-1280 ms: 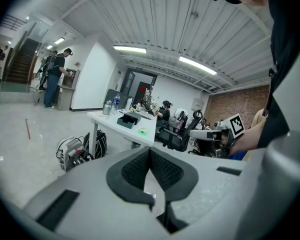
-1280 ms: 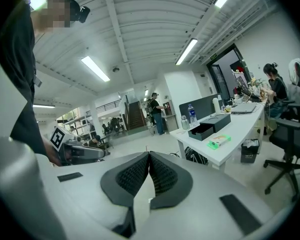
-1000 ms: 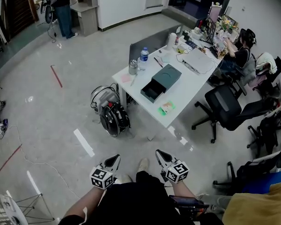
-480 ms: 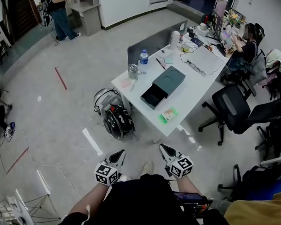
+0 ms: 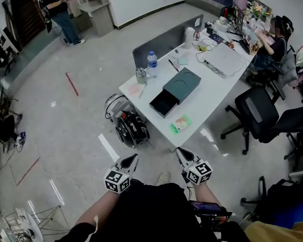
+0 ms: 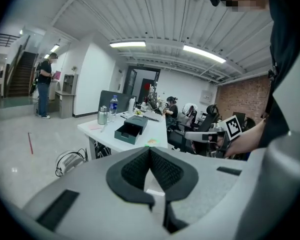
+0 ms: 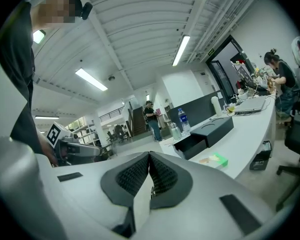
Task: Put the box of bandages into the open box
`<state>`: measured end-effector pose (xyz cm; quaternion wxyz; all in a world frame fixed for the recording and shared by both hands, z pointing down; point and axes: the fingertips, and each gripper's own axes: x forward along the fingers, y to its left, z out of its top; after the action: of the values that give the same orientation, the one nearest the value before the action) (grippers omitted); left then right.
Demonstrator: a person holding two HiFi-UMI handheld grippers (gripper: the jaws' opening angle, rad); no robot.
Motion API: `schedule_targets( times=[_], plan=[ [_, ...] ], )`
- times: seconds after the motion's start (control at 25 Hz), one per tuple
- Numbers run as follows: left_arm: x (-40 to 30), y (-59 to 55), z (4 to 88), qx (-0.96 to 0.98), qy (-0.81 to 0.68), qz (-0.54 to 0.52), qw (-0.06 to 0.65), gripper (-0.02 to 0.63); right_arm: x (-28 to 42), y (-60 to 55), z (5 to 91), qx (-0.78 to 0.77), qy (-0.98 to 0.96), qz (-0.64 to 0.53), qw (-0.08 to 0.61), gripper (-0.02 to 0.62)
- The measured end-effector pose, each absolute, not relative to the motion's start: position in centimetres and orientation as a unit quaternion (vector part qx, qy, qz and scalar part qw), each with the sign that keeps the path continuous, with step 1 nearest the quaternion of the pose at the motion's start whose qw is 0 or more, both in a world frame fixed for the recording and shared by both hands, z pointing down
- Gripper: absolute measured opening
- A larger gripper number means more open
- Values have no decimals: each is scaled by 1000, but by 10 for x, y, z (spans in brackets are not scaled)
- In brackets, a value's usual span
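Observation:
The box of bandages (image 5: 180, 123), small and green-and-white, lies near the front edge of the white table (image 5: 207, 102). It also shows as a green box (image 7: 215, 160) in the right gripper view and as a small speck (image 6: 151, 142) in the left gripper view. Behind it stands the open box (image 5: 174, 91), dark green with its drawer pulled out (image 6: 131, 129) (image 7: 205, 134). My left gripper (image 5: 133, 158) (image 6: 150, 151) and right gripper (image 5: 181, 152) (image 7: 150, 156) are held low in front of my body. Both point toward the table, well short of it. Both are shut with nothing in them.
A dark bag with cables (image 5: 131, 127) lies on the floor at the table's near-left corner. A water bottle (image 5: 152, 63), a metal can (image 5: 140, 75) and a laptop (image 5: 223, 59) sit on the table. A black office chair (image 5: 257, 110) stands to its right.
The table and its boxes have drawn nearer in the head view as I walk toward them. Both grippers came along, still shut.

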<state>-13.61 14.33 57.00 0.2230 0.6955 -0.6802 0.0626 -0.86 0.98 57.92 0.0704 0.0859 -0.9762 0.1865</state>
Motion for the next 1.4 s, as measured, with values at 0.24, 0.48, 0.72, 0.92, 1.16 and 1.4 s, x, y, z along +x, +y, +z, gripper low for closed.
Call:
schedule_targets(
  times=[0.24, 0.48, 0.72, 0.92, 1.16, 1.4],
  plan=[
    [-130, 109, 559, 708, -669, 72, 214, 8, 7, -12, 576, 105, -974, 194, 59, 26],
    [-119, 73, 557, 732, -639, 81, 220, 7, 24, -34, 567, 138, -969, 199, 53, 26],
    [-113, 33, 560, 771, -592, 86, 219, 8, 37, -54, 570, 191, -960, 197, 55, 26],
    [-119, -3, 567, 800, -550, 93, 222, 8, 33, -72, 570, 233, -950, 198, 59, 26],
    [-125, -42, 575, 835, -490, 111, 225, 8, 19, -95, 568, 283, -937, 198, 56, 26],
    [-133, -69, 591, 856, -438, 139, 236, 8, 5, -103, 568, 327, -923, 196, 61, 26]
  ],
)
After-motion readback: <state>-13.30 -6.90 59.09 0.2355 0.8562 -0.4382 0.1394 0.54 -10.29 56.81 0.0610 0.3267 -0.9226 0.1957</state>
